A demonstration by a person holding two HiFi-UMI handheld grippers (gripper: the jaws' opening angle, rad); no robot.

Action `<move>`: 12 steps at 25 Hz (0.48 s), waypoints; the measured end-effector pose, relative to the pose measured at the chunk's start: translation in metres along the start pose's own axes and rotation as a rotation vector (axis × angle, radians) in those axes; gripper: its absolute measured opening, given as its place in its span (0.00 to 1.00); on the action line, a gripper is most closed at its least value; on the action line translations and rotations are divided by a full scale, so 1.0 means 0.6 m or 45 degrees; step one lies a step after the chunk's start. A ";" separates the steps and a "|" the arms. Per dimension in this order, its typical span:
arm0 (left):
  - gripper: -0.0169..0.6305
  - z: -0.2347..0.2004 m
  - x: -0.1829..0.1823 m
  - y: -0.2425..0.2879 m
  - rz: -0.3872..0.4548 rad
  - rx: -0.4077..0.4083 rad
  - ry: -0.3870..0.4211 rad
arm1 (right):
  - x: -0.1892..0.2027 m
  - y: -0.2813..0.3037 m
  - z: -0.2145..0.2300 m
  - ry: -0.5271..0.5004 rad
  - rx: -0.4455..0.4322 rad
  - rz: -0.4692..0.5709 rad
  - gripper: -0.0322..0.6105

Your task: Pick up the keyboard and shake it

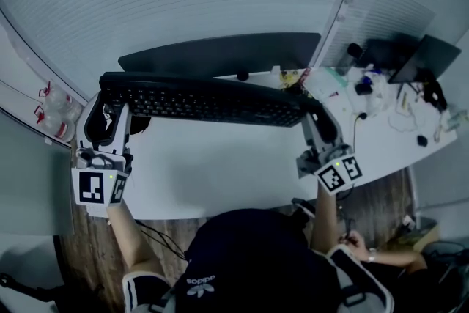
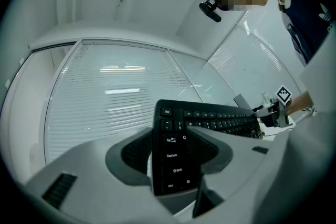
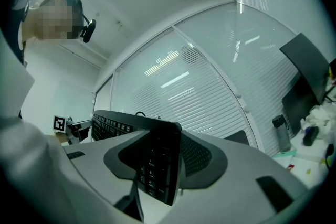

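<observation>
Left hand-held gripper [image 2: 170,157] and right hand-held gripper [image 3: 157,165] each clamp an end of the black keyboard [image 1: 205,100], keys upward, its length running left-right across mid-frame.

Black full-size keyboard [image 1: 205,100], lifted above the desk, roughly level, keys visible

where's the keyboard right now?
Centre of the head view: the keyboard spans the space above the white desk, its left end clamped in the left gripper and its right end in the right gripper.
</observation>
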State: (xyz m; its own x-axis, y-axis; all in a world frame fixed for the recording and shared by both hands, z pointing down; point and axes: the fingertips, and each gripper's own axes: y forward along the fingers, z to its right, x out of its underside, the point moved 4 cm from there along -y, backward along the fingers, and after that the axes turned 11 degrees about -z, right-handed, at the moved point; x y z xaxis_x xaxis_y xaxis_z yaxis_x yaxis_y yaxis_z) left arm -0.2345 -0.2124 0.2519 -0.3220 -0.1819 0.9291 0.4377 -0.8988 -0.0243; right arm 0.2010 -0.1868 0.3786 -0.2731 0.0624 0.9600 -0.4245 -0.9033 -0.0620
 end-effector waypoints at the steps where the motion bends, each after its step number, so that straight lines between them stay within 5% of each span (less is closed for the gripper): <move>1: 0.35 0.000 -0.001 0.000 0.003 -0.001 0.002 | 0.001 0.000 0.001 0.007 0.000 0.006 0.32; 12: 0.35 0.000 0.002 0.001 0.013 -0.003 -0.008 | 0.002 -0.001 0.004 0.011 0.008 0.008 0.32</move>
State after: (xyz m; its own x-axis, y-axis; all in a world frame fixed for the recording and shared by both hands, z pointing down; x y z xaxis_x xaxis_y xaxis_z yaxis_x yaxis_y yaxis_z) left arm -0.2347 -0.2133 0.2530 -0.3125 -0.1884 0.9310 0.4390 -0.8978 -0.0343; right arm 0.2029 -0.1874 0.3803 -0.2836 0.0602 0.9571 -0.4169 -0.9065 -0.0665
